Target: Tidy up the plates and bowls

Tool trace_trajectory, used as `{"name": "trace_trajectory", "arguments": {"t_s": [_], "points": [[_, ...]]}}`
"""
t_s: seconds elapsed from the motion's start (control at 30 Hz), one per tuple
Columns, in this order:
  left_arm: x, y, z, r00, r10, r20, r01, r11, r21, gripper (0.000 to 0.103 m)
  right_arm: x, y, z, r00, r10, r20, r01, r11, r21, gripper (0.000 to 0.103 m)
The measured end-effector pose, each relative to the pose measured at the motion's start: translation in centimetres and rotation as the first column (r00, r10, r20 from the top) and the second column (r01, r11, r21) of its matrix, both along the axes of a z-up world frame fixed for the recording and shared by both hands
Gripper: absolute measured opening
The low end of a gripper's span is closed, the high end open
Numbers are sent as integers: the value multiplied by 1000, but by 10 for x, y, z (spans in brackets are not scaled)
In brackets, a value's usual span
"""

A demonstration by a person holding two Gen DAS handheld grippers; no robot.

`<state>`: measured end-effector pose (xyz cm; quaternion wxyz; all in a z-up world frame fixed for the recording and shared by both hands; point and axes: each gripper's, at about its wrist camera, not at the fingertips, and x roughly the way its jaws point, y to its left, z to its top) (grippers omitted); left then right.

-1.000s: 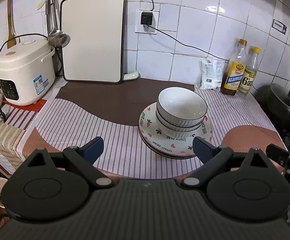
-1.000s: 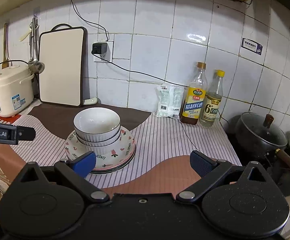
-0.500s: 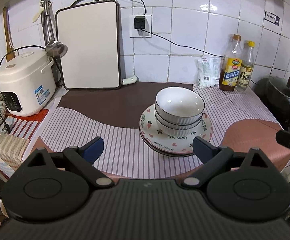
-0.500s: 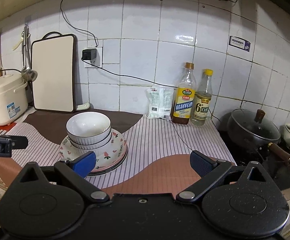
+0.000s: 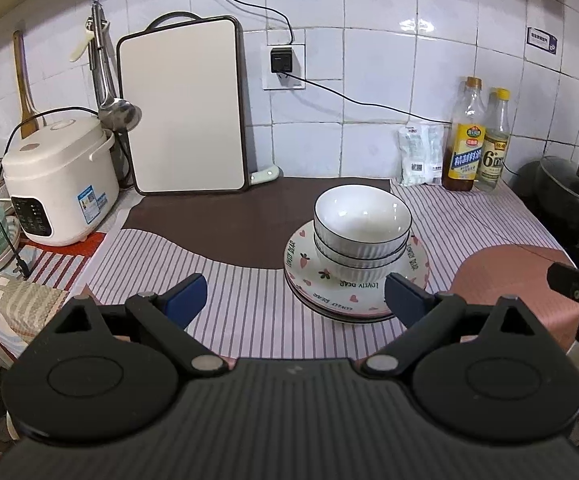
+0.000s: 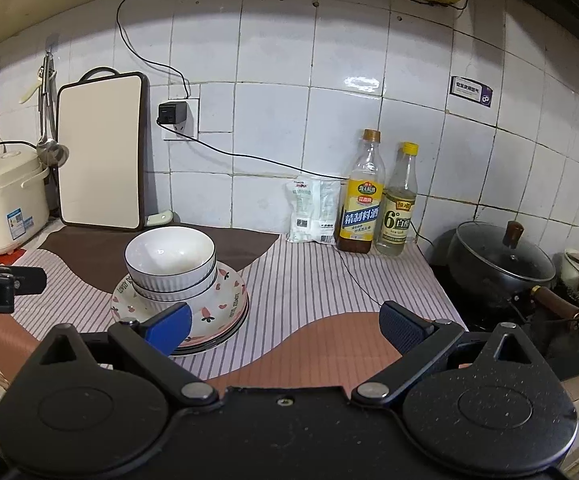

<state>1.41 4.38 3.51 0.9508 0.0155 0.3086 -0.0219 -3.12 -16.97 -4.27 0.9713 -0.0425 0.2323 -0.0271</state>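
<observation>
White ribbed bowls (image 5: pixel 363 224) are stacked inside each other on a stack of strawberry-patterned plates (image 5: pixel 309 276) on the striped cloth; the bowls (image 6: pixel 169 260) and plates (image 6: pixel 225 304) also show in the right wrist view. My left gripper (image 5: pixel 295 300) is open and empty, held back from the counter's front edge, left of the stack. My right gripper (image 6: pixel 285 328) is open and empty, held back to the right of the stack. Each gripper shows at the edge of the other's view.
A rice cooker (image 5: pixel 55 184) stands at the left, a cutting board (image 5: pixel 183 108) leans on the tiled wall. Two bottles (image 6: pixel 377 200) and a packet (image 6: pixel 313 212) stand at the back right. A lidded black pot (image 6: pixel 497 260) sits on the stove at right.
Both grippers have drawn back and risen a little from the counter; the stack looks smaller and farther. The bowls and plates have not moved.
</observation>
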Motion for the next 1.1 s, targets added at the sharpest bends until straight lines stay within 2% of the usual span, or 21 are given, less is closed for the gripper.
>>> {"name": "trace_trajectory", "arguments": {"t_s": [0.3, 1.1], "points": [[0, 1, 0, 1000, -8, 2, 8, 1000, -14, 96, 0, 4, -1, 1000, -8, 1, 8, 1000, -28, 102], [2, -1, 0, 1000, -25, -1, 25, 1000, -17, 97, 0, 3, -3, 999, -25, -32, 23, 999, -36, 102]]}}
